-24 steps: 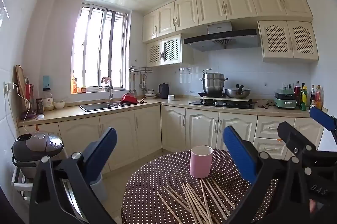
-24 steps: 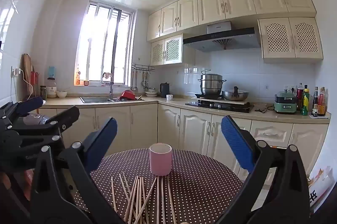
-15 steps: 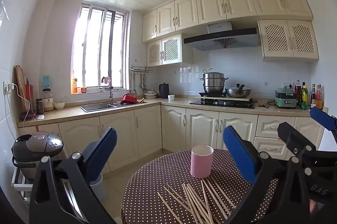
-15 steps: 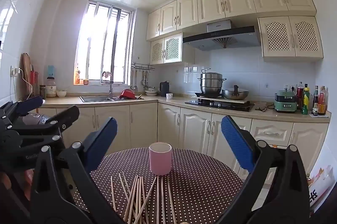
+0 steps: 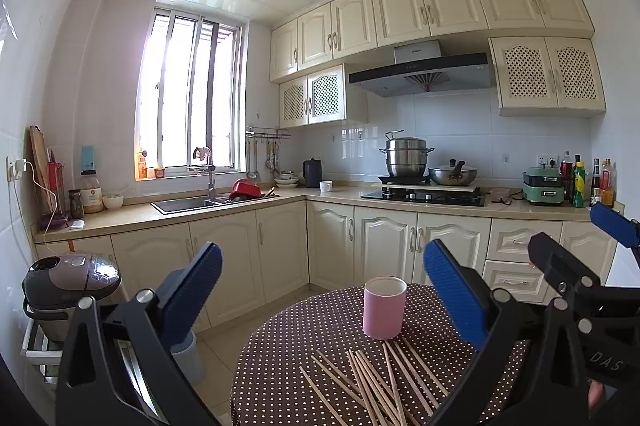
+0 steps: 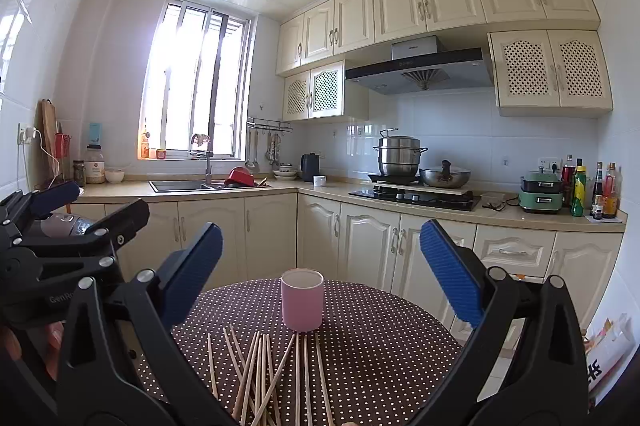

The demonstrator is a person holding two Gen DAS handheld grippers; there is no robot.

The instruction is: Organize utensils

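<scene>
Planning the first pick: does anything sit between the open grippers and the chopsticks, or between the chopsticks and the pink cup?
Nothing visible does. The chopsticks lie loose on the dotted tablecloth just before the upright pink cup, with bare cloth between.

"DAS" is read on the right gripper [image 5: 580,254] body, lower right; "GenRo" on the left gripper [image 6: 72,209] body, lower left.

The chopsticks [image 6: 260,370] look like pale matt wood; the pink cup [image 6: 302,300] is smooth, perhaps plastic. A dotted cloth [image 6: 380,354] covers the table. Glossy steel pot [image 5: 406,155].
</scene>
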